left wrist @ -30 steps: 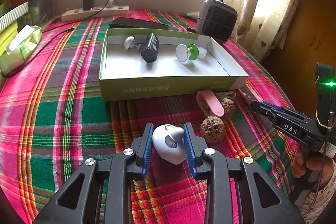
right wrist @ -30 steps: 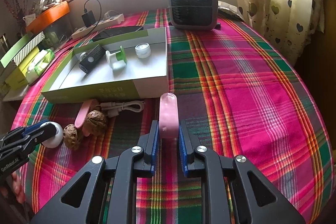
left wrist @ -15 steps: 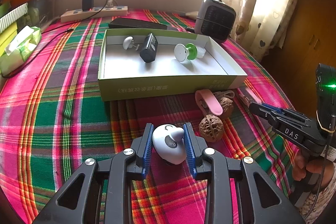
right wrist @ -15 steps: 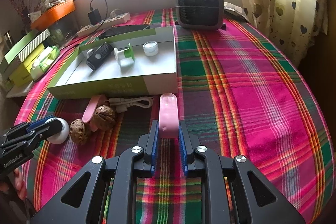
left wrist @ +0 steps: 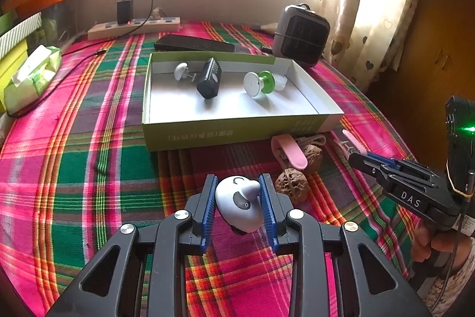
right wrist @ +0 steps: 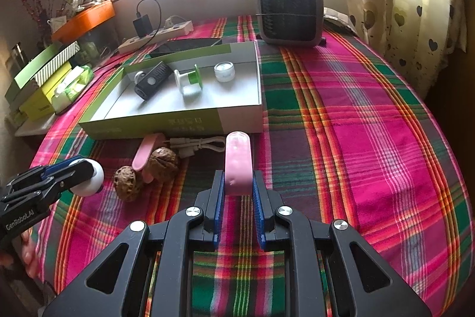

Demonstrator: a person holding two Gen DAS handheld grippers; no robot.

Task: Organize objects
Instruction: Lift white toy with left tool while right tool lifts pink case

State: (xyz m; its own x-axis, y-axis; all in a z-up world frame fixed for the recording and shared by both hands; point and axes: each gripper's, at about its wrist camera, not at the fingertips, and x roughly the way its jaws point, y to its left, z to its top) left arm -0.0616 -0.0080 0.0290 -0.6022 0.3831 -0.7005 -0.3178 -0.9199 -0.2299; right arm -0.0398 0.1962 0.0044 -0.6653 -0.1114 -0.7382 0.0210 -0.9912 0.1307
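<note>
My left gripper (left wrist: pixel 237 192) is shut on a white rounded gadget (left wrist: pixel 239 202) and holds it above the plaid cloth, in front of the shallow green-and-white box (left wrist: pixel 234 135). My right gripper (right wrist: pixel 237 183) is shut on a pink capsule-shaped stick (right wrist: pixel 237 162), held in front of the box's near wall (right wrist: pixel 178 125). In the box lie a black device (left wrist: pixel 210 77), a green-and-white spool (left wrist: pixel 259 83), a small white jar (right wrist: pixel 224 71) and a white knob (left wrist: pixel 181 70). On the cloth before the box lie two walnuts (left wrist: pixel 291 186) (left wrist: pixel 313 158), a pink clip (left wrist: pixel 288 150) and a white cable (right wrist: pixel 199 144).
A grey fan heater (right wrist: pixel 289 15) stands behind the box at the right. A power strip with a charger (left wrist: pixel 133 27) and a black phone (left wrist: pixel 193 43) lie at the back. A tissue pack (left wrist: pixel 32 76) and stacked boxes (right wrist: pixel 44 73) sit at the left edge.
Both grippers keep their objects. The right gripper has shifted slightly, so the box and heater sit a little further right in its view. The left view barely changes.
</note>
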